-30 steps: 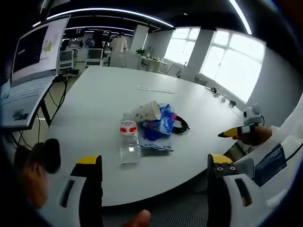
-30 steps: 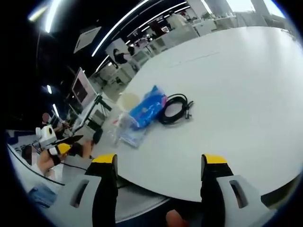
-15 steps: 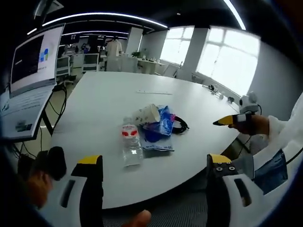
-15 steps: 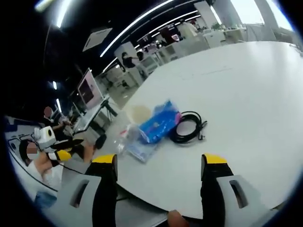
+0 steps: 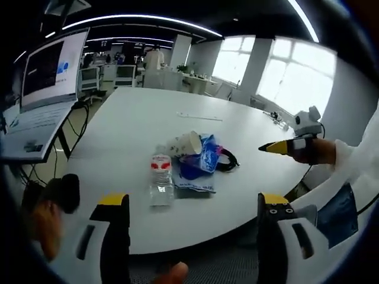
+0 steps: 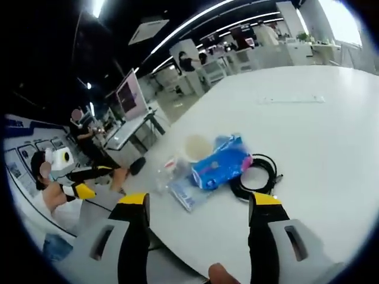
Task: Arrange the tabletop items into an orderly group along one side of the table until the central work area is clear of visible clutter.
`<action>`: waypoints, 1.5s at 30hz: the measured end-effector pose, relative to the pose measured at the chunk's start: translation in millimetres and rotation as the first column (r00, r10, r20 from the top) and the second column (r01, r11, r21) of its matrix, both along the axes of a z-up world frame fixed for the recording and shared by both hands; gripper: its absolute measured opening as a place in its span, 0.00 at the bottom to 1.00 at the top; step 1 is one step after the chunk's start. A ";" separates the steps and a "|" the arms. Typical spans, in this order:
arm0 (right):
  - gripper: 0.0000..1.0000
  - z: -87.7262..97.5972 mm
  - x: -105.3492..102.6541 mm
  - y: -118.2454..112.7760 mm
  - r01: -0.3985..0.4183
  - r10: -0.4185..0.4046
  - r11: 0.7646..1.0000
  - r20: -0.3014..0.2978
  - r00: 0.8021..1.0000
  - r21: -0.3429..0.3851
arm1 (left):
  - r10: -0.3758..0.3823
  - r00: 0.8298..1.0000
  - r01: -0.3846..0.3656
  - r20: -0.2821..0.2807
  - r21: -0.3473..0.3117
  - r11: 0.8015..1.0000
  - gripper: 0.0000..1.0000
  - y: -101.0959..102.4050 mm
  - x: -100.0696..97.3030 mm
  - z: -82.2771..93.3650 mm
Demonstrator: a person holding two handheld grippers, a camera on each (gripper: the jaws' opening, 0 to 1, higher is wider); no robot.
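Observation:
On the white table [image 5: 124, 127] lies a small cluster: a clear water bottle with a red label [image 5: 160, 178], a tipped paper cup [image 5: 185, 142], a blue packet [image 5: 207, 152] on a flat plastic bag [image 5: 192, 183], and a coiled black cable [image 5: 227, 158]. My left gripper [image 5: 188, 204] stands open short of the table edge, nothing between its jaws. The right gripper view has the same cluster: bottle [image 6: 167, 173], cup [image 6: 196, 147], blue packet [image 6: 222, 166], cable [image 6: 256, 176]. My right gripper [image 6: 198, 204] is open and apart from them. The right gripper's yellow tip [image 5: 273, 147] enters the left gripper view.
A monitor on a stand [image 5: 50, 62] is left of the table, another screen [image 6: 131, 92] beyond its far edge. A white strip [image 5: 199, 116] lies further back on the table. People sit at the left [image 6: 59, 195]. Desks and windows [image 5: 290, 77] fill the background.
Both cameras shifted; the right gripper view swung so the cluster now sits nearer centre and closer. The table items have not moved. Both grippers stay open.

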State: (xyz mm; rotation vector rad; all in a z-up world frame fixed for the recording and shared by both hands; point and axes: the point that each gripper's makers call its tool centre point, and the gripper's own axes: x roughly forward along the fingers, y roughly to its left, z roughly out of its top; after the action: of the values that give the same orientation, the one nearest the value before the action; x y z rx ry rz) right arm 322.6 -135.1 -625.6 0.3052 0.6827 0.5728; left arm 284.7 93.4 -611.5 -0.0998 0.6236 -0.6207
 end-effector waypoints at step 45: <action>0.52 -20.3 77.8 110.2 -0.335 0.337 0.941 -0.050 0.940 0.042 | 0.203 0.978 -0.202 -0.051 0.027 0.979 0.87 -9.2 -34.4 -5.0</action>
State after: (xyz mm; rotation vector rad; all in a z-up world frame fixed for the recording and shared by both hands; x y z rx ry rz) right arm 400.4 -24.9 -645.9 0.2363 0.7871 0.9054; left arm 250.3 84.2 -616.5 -0.1578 0.6631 -0.4152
